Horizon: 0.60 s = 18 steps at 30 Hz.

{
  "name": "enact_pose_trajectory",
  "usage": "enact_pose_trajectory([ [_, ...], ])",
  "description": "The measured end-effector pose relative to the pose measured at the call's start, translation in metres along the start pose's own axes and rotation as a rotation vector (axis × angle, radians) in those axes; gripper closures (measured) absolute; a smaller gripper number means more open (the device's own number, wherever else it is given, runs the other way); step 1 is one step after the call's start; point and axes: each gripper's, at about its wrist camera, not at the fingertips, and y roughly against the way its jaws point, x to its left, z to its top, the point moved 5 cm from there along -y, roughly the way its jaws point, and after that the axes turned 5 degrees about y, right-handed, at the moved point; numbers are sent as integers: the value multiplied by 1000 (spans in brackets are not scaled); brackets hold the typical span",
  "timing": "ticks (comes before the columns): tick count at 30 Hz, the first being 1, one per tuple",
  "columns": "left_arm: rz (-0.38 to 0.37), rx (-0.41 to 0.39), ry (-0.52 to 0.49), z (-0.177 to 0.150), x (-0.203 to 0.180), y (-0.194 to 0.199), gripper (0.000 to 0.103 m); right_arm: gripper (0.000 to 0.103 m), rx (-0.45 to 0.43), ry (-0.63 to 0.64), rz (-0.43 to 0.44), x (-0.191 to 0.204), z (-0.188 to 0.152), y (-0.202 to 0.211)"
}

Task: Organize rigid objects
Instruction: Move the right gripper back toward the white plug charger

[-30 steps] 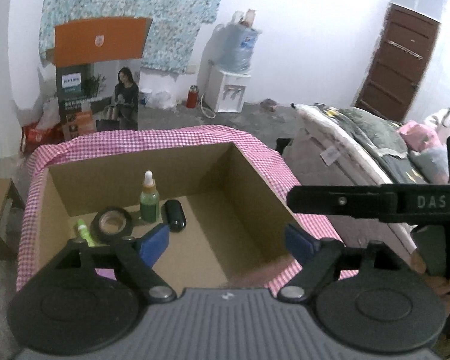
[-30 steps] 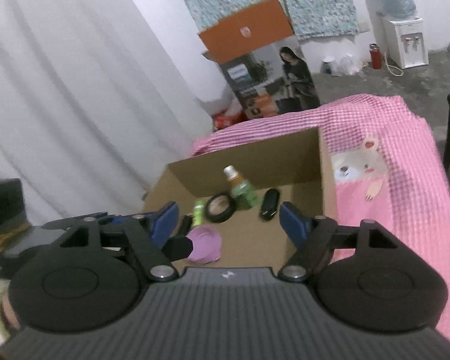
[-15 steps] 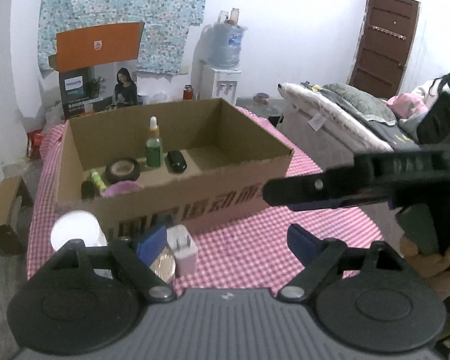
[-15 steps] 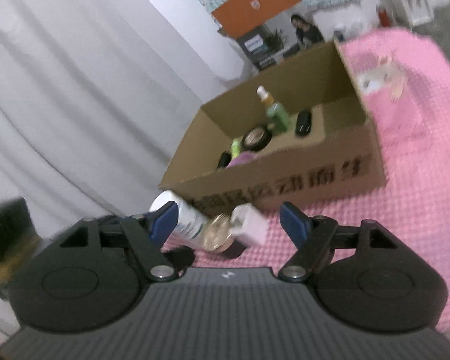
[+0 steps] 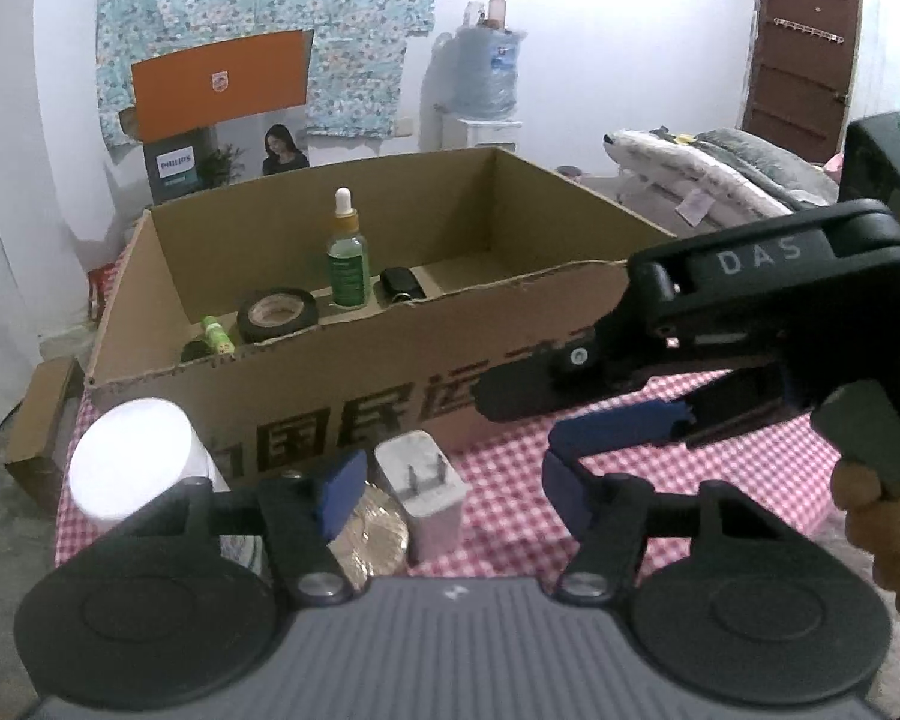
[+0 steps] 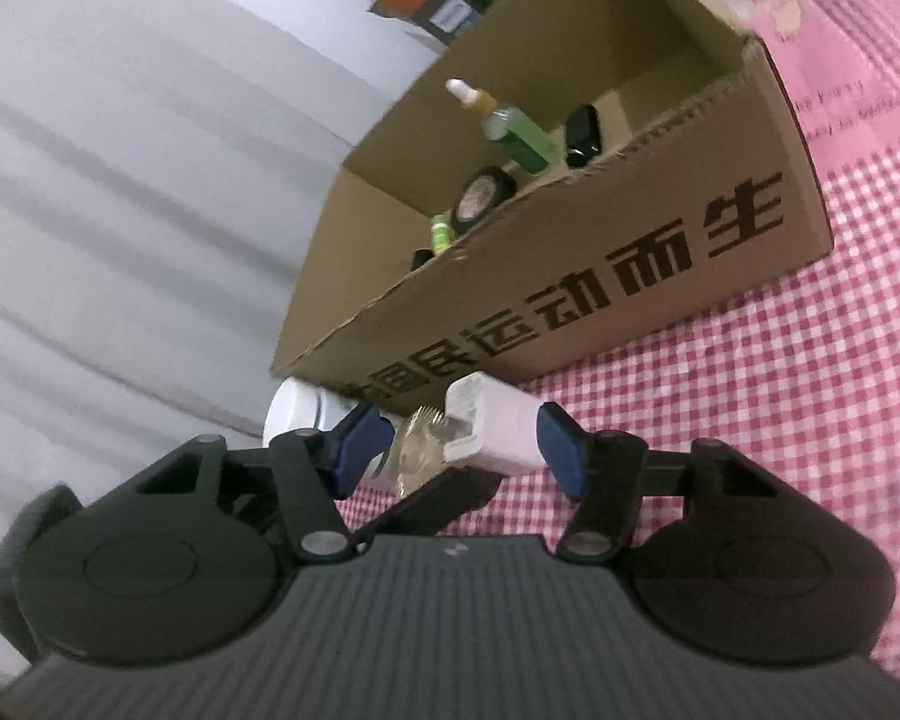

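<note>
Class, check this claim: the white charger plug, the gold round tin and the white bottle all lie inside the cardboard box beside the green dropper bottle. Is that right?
Not quite. The white charger plug, gold round tin and white bottle sit outside the cardboard box, on the checked cloth before it. Only the green dropper bottle is inside, as the left wrist view shows.

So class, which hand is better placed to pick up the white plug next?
The right tongs: open, with the plug already between their tips. The left tongs sit farther back.
</note>
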Motion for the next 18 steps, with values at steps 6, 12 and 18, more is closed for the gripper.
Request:
enact_pose_trajectory([
  [6, -17, 63, 20, 1, 11, -24, 52, 54, 38, -67, 24, -13, 8, -25],
  [12, -41, 91, 45, 4, 16, -35, 53, 56, 49, -94, 29, -19, 10, -38],
  [18, -92, 120, 89, 3, 14, -38, 54, 56, 63, -108, 34, -22, 11, -45],
])
